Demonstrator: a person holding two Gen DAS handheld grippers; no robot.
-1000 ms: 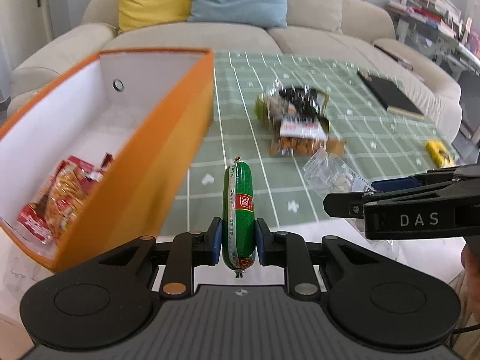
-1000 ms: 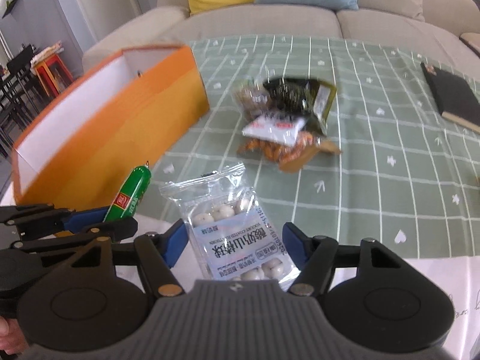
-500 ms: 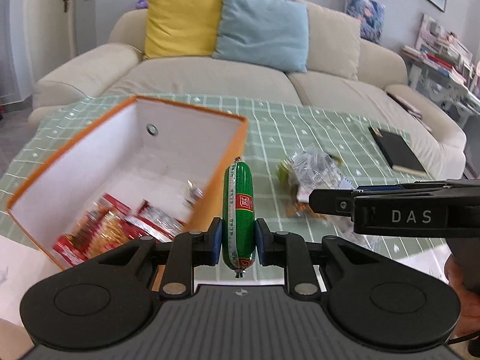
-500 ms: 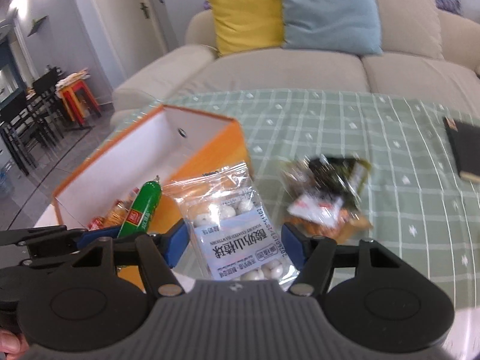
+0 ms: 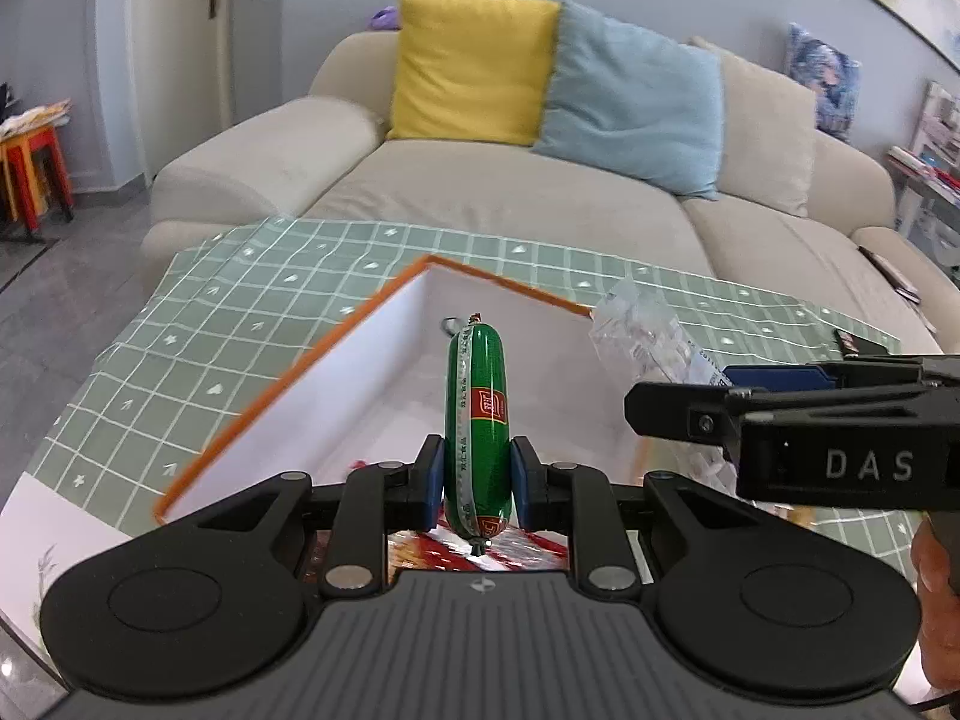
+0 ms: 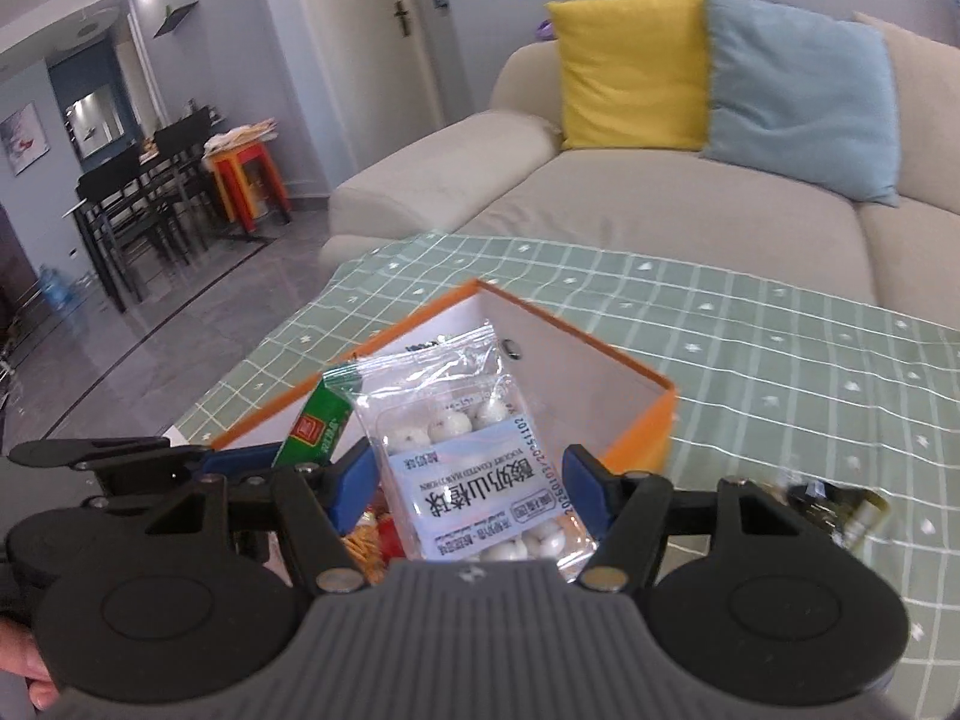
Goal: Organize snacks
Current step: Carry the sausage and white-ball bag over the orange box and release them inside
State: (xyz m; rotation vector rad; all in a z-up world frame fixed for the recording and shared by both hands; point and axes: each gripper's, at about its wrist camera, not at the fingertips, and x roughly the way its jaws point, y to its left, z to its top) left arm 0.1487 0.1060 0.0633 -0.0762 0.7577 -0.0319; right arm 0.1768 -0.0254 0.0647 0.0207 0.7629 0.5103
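Glossy green plastic sausage casing [image 5: 477,420], clear crinkled plastic snack bag [image 6: 474,450], matt cardboard box [image 5: 288,384], soft woven sofa [image 5: 492,198]

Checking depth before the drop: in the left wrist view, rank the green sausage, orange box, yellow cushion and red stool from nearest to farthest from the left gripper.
1. Green plastic-wrapped sausage, clamped in the left gripper.
2. Orange cardboard box, just beyond and below.
3. Yellow cushion, on the sofa behind the table.
4. Red stool, far left; too close to call against the cushion.
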